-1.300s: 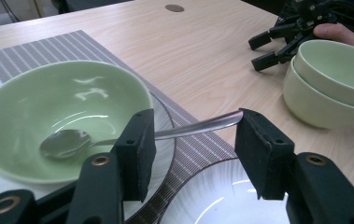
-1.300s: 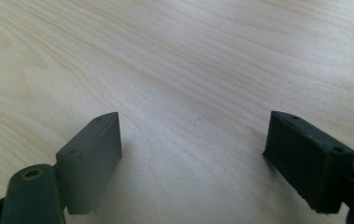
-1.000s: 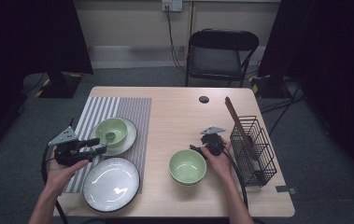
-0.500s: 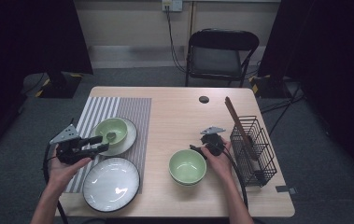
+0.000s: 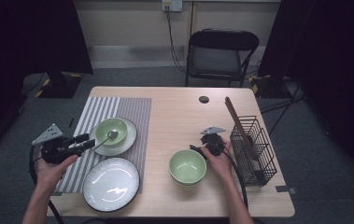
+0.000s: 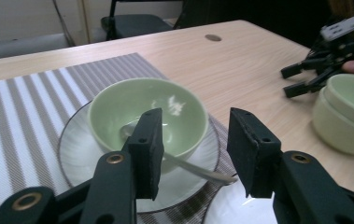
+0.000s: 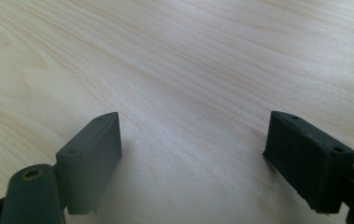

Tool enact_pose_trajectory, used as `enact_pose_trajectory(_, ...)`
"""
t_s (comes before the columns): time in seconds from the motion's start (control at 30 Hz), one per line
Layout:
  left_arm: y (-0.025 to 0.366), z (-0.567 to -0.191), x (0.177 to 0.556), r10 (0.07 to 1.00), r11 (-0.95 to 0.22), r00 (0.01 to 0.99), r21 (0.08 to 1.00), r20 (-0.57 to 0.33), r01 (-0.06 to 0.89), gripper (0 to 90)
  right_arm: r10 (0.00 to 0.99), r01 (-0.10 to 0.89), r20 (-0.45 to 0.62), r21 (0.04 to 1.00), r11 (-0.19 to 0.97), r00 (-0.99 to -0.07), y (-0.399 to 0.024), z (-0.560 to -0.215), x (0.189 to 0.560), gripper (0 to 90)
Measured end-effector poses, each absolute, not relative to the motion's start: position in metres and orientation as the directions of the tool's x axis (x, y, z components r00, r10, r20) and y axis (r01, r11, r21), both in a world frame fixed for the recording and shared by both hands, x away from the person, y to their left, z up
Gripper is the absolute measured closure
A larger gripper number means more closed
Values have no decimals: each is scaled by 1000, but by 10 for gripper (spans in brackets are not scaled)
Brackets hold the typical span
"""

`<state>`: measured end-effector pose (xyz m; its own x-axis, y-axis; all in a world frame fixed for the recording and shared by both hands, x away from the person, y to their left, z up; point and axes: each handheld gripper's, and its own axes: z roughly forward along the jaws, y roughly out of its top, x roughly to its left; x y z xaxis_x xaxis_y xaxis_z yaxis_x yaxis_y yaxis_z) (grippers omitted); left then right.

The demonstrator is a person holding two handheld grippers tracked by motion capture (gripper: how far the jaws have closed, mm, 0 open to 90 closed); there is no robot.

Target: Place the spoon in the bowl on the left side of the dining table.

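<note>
Left tongs [image 5: 87, 140] have edged toward the spoon [image 6: 174, 158], jaws just closing but gripping nothing; the handle end lies between the pads, untouched. Spoon rests in the green bowl [image 6: 142, 112] on a white saucer [image 5: 127, 140], on the striped mat [image 5: 118, 107]. Right tongs [image 5: 197, 150] unmoved, jaws spread wide over bare surface [image 7: 188, 70], beside a second green bowl [image 5: 187, 166].

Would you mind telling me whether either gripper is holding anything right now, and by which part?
Nothing is held. The left gripper has its jaws closing around the spoon handle without gripping it yet; the right gripper is open over bare table.
</note>
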<state>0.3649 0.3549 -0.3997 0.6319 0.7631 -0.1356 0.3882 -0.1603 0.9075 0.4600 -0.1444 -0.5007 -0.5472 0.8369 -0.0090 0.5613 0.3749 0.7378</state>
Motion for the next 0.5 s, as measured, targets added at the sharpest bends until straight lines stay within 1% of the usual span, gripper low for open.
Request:
enact_pose_trajectory(0.07, 350, -397, 363, 743, -159, 655, 914, -138, 373, 593, 837, 562, -8, 738, 374, -547, -144, -501, 460, 182)
enact_pose_trajectory(0.23, 328, -393, 359, 703, -184, 700, 918, -126, 350, 619, 837, 562, -8, 738, 374, -547, -144, -501, 460, 182)
enact_pose_trajectory(0.3, 319, -393, 358, 684, -176, 715, 919, -144, 353, 623, 837, 561, -9, 738, 375, -547, -144, -501, 460, 182)
enact_pose_trajectory(0.37, 310, -395, 355, 678, -207, 725, 915, -121, 346, 624, 837, 562, -8, 738, 374, -547, -144, -501, 460, 182)
enact_pose_trajectory(0.5, 292, -403, 351, 660, -237, 742, 905, -117, 354, 624, 837, 562, -8, 738, 374, -547, -144, -501, 460, 182)
